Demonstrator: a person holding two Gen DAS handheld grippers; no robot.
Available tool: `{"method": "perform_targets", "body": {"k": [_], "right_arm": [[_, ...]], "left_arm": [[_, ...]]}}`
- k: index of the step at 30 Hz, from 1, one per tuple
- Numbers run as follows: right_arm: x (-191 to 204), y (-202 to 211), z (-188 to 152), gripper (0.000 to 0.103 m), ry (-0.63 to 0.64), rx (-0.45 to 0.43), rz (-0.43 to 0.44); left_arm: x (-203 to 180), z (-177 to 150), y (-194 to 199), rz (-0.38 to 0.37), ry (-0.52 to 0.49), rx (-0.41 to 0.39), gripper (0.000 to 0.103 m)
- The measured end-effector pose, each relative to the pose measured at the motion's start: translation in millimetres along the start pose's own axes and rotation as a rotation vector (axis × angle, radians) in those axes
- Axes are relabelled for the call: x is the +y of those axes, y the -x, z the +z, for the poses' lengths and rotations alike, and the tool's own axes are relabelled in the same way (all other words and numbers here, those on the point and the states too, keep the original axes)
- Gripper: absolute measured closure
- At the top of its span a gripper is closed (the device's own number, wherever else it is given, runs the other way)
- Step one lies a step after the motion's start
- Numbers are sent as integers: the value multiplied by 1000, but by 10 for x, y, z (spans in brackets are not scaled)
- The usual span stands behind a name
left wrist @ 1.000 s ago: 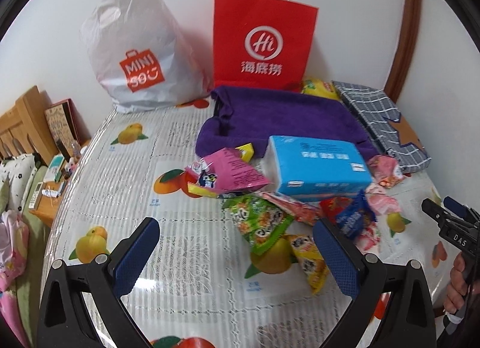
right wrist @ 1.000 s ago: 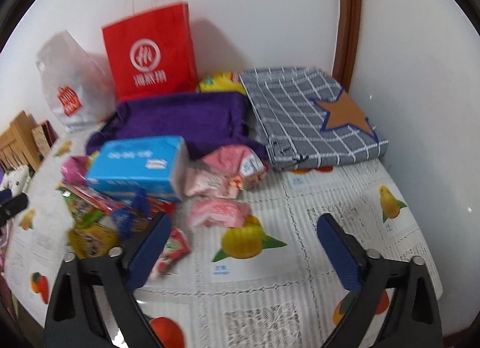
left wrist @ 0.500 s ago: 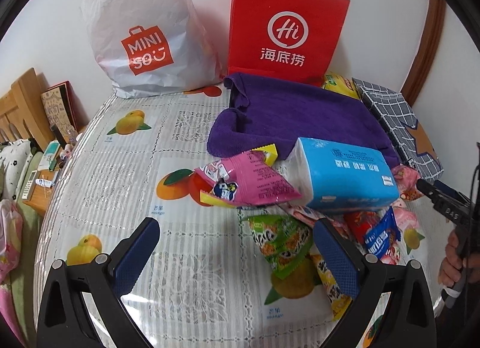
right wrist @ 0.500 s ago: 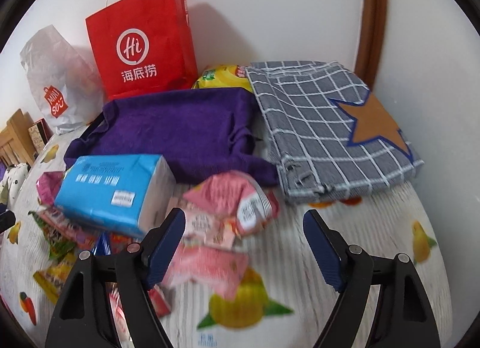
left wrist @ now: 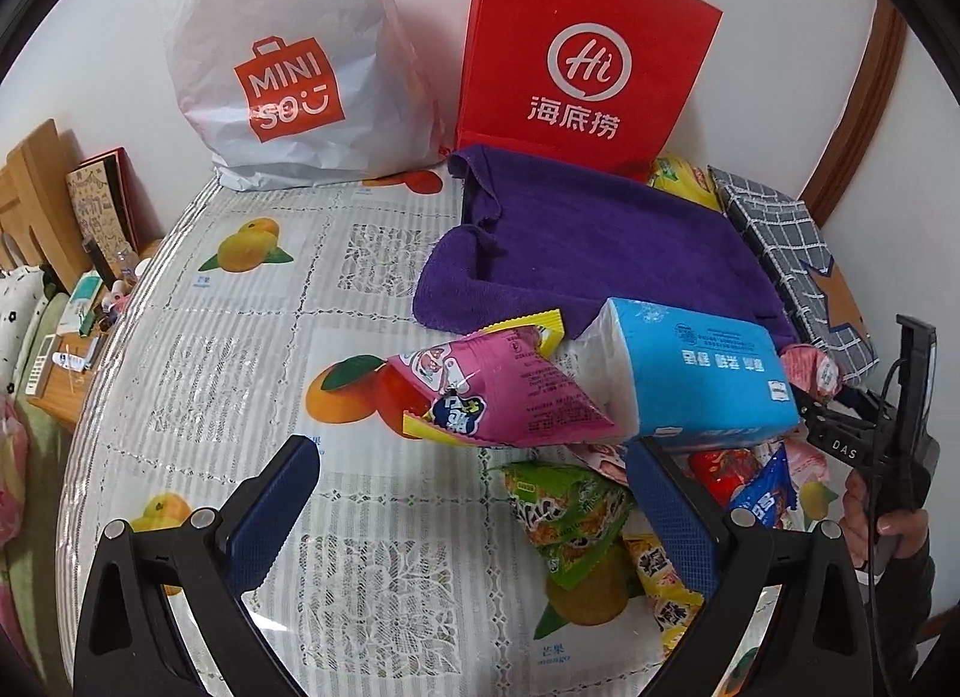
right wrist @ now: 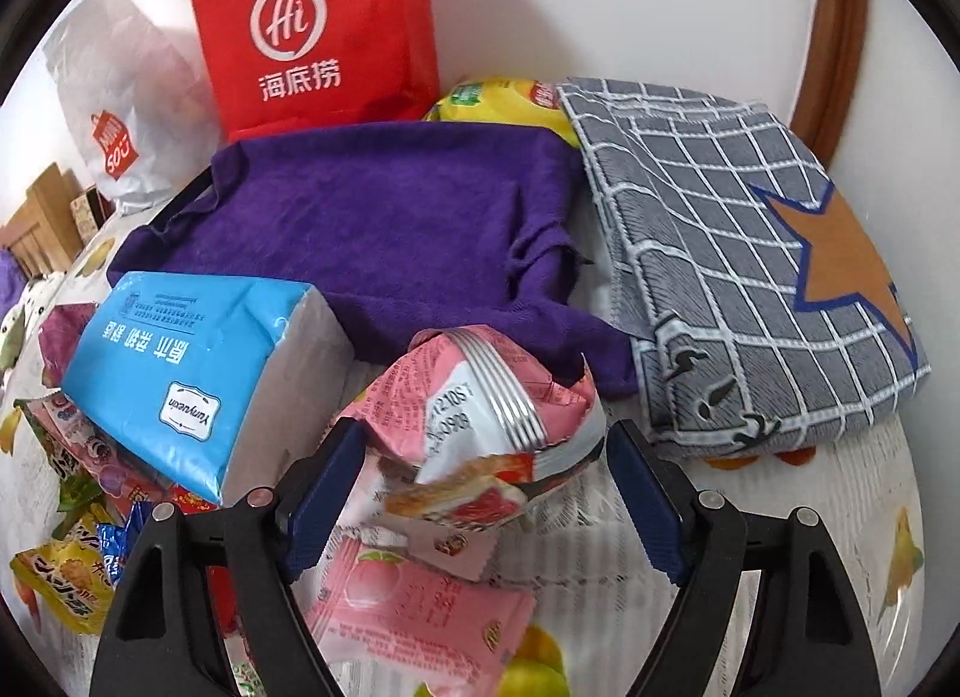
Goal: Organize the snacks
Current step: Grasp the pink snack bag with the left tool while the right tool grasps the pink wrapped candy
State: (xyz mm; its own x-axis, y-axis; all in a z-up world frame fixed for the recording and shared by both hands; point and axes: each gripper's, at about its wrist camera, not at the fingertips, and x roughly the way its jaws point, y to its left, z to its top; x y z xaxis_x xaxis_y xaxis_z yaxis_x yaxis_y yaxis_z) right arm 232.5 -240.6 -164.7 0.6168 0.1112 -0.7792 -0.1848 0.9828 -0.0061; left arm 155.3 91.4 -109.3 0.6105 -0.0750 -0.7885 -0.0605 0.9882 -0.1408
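Mostly buried – snack pile (left wrist: 606,511) under tissue pack (left wrist: 696,373); right gripper (right wrist: 480,457) agape around pink packet (right wrist: 474,397), contact unclear; left gripper (left wrist: 474,493) wide, empty.

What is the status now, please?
Left gripper open, empty, over table. Right gripper open around pink snack pack, jaws just narrowed. Tissue pack close beside.

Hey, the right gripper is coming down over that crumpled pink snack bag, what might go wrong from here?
1. The right gripper straddles the puffy pink snack bag, jaws open; squeezing hard may crush what is inside.
2. A flat pink packet lies just below it and might get pinched along.
3. The blue tissue pack sits close beside the near finger; it may get nudged into the snack pile.
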Motion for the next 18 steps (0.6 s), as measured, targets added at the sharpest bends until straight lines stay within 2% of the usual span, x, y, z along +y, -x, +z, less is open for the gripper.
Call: {"method": "perform_targets", "body": {"k": [2, 6, 7, 12, 18], "right_arm": [[43, -8, 16, 25, 14, -7, 7], [68, 76, 29, 46, 3, -25, 20], [61, 101, 26, 48, -9, -23, 36], [20, 301, -63, 49, -50, -39, 51], [-59, 702, -246, 49, -87, -82, 15]], "left_arm": [[9, 4, -26, 0, 3, 7, 1], [6, 47, -106, 7, 9, 13, 1], [1, 63, -135, 10, 9, 17, 1], [-3, 218, -355, 0, 41, 45, 1], [-55, 360, -665, 10, 48, 97, 1]]}}
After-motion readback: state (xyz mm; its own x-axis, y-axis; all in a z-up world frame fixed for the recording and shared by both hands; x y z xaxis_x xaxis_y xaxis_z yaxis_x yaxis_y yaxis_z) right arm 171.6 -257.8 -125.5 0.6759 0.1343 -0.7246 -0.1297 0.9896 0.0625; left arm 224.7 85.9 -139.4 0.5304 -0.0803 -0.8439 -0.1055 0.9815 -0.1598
